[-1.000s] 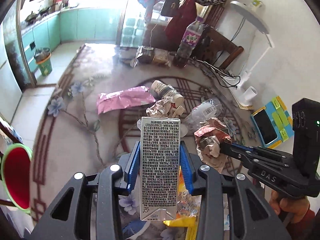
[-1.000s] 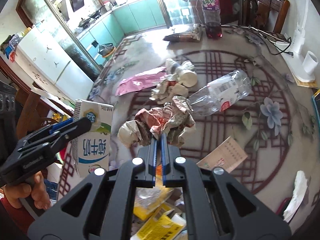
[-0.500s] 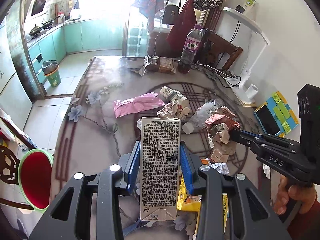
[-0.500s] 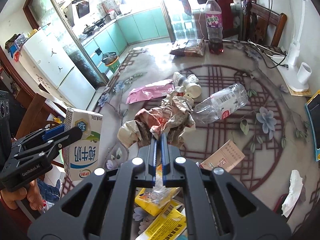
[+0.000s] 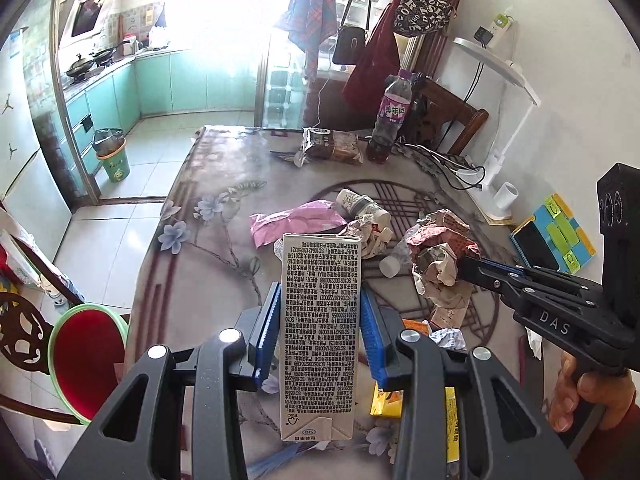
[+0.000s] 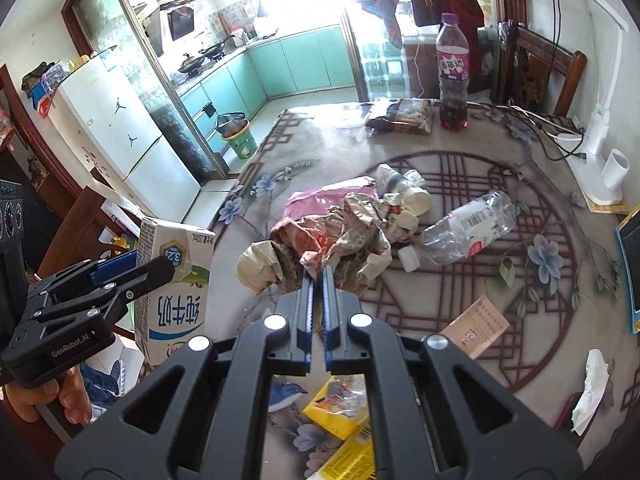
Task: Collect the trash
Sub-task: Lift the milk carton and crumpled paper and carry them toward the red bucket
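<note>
My left gripper point(image 5: 320, 316) is shut on an upright milk carton point(image 5: 320, 336), held above the table's near left edge; the carton also shows in the right wrist view point(image 6: 176, 292). My right gripper point(image 6: 316, 280) is shut on a crumpled brown-red paper wad point(image 6: 320, 240), lifted off the table; the wad shows in the left wrist view point(image 5: 440, 252) at that gripper's tip. A red bin with a green rim point(image 5: 88, 360) stands on the floor at the left.
On the floral table point(image 6: 460, 288) lie a pink wrapper point(image 5: 296, 224), a clear plastic bottle point(image 6: 468, 228), small cups point(image 6: 404, 188), yellow packets point(image 6: 344, 412), a brown card point(image 6: 476, 328) and a tissue point(image 6: 592, 384). A purple drink bottle point(image 6: 452, 76) and a lamp base point(image 6: 600, 184) stand at the back.
Both grippers have risen and pulled back from the table, each keeping its load. The paper wad has lifted off the trash pile. The red bin has come further into view.
</note>
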`<act>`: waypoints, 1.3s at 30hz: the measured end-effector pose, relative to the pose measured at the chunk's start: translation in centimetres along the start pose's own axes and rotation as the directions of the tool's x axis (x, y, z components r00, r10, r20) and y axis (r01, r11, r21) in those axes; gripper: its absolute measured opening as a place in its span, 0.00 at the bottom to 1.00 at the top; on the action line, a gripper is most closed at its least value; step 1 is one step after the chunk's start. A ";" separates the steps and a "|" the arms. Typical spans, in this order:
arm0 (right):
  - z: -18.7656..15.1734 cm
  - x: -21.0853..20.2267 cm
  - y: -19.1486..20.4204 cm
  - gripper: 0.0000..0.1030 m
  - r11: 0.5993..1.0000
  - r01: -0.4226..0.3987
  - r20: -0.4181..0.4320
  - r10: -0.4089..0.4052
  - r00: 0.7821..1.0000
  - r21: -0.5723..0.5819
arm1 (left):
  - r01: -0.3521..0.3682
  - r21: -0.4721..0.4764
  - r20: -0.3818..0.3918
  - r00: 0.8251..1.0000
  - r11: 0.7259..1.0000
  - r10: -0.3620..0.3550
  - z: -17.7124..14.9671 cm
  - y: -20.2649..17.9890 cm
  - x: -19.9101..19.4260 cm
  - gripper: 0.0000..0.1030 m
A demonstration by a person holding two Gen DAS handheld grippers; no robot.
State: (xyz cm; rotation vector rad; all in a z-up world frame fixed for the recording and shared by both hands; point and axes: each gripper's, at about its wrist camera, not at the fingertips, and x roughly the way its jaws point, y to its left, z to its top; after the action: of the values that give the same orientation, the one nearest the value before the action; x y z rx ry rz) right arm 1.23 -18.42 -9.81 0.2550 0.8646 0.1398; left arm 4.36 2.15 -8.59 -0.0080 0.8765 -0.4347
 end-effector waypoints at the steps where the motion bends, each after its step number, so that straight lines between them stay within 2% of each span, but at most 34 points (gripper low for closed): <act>1: 0.0 0.0 0.4 0.04 1.000 0.001 0.002 -0.001 1.000 -0.003 | 0.000 -0.002 0.001 1.000 1.000 0.000 0.0 0.3 -0.1 0.34; 12: 0.2 1.1 4.9 0.04 1.000 0.012 0.006 -0.012 1.000 -0.007 | 0.021 -0.008 0.001 1.000 1.000 -0.021 -0.3 4.8 -1.3 0.34; 24: 0.0 3.0 10.7 0.04 0.999 0.030 -0.011 -0.030 0.999 -0.020 | 0.035 -0.036 -0.006 0.999 0.999 -0.035 -0.4 11.5 -2.0 0.34; 39: 0.4 6.0 17.9 0.04 0.998 0.030 -0.026 -0.031 0.999 -0.047 | 0.021 -0.075 -0.024 0.999 0.997 -0.023 -1.1 19.7 -2.8 0.34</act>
State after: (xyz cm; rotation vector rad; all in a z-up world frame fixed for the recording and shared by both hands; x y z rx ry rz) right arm 5.06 0.05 -9.06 0.1970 0.8904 0.1348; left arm 9.15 21.39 -10.83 -0.0808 0.9174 -0.4231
